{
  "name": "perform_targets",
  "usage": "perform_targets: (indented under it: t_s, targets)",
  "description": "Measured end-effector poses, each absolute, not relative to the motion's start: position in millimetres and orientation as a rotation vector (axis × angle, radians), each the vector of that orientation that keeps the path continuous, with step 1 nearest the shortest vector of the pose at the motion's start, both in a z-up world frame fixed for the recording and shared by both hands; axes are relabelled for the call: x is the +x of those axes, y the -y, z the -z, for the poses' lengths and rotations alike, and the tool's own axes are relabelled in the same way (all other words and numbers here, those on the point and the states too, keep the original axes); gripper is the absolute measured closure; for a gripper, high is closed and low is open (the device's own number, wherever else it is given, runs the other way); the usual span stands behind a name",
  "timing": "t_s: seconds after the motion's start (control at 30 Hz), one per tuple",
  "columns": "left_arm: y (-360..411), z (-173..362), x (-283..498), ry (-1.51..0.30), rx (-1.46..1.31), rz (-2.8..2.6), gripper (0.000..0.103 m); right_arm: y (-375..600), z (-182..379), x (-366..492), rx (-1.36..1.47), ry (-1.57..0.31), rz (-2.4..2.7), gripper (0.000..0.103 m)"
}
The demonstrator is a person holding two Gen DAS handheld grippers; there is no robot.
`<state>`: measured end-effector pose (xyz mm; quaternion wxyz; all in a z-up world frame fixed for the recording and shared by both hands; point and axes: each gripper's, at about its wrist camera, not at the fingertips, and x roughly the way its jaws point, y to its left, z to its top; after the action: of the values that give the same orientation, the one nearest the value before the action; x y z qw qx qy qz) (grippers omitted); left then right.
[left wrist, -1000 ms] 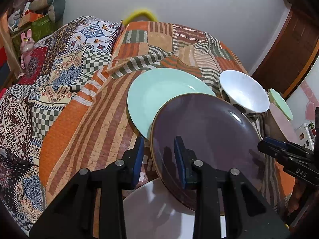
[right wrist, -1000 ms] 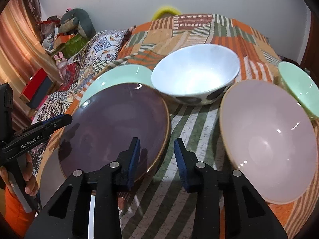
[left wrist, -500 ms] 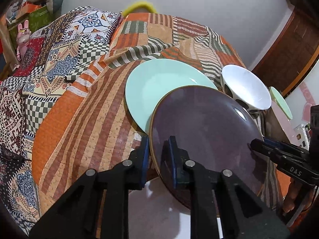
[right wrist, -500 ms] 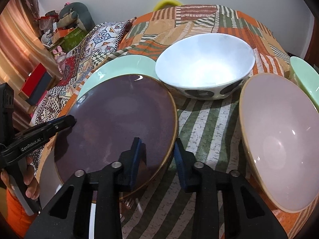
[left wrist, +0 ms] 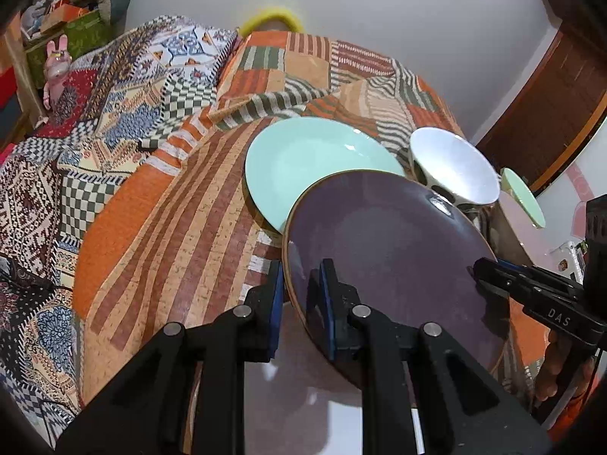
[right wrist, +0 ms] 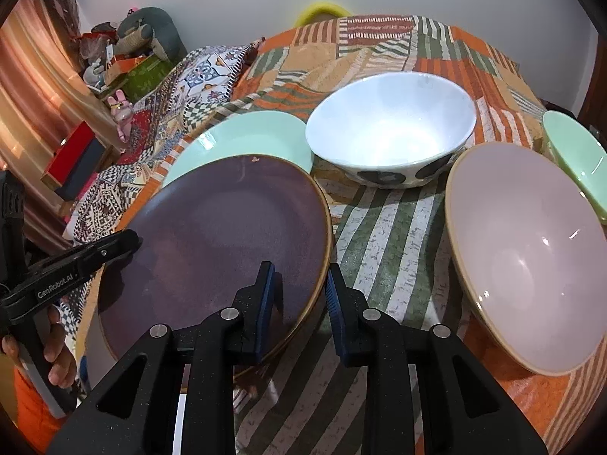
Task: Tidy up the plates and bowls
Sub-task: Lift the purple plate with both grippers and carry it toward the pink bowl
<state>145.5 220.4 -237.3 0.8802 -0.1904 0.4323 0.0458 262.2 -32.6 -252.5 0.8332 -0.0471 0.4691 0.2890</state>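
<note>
Both grippers have closed on the purple plate (left wrist: 394,250) since a second ago; the left gripper (left wrist: 301,295) now pinches its lower-left rim; the right gripper (right wrist: 299,295) pinches the opposite edge; the plate's near edge now sits tilted above the white plate (left wrist: 303,409) at bottom centre.

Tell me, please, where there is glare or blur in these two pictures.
Left wrist view: a small glare spot on the purple plate at its far rim; the yellow object by the wall is blurred. Right wrist view: strong glare inside the white bowl, highlights in the pink bowl; edges bend from the fisheye lens.
</note>
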Motion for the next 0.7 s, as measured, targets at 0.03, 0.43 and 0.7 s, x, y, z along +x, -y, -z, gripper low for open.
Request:
perform_targets:
  t_s: [0.03, 0.43, 0.7]
  targets:
    - [-218.5, 233.8, 143.3, -0.892, -0.391, -0.097, 0.085, 33.7, 249.8, 260.8, -0.096, -0.991, -0.613, 0.079]
    - [-182.6, 176.9, 109.6, -0.793, -0.326, -0.059, 0.085, 61.5, 212.1, 236.6, -0.051, -0.904, -0.599, 0.079]
    - [-148.7, 149.6, 86.4, -0.761, -0.290, -0.016, 0.085, 91.4, 185.6, 211.6, -0.035, -0.834, -0.582, 0.079]
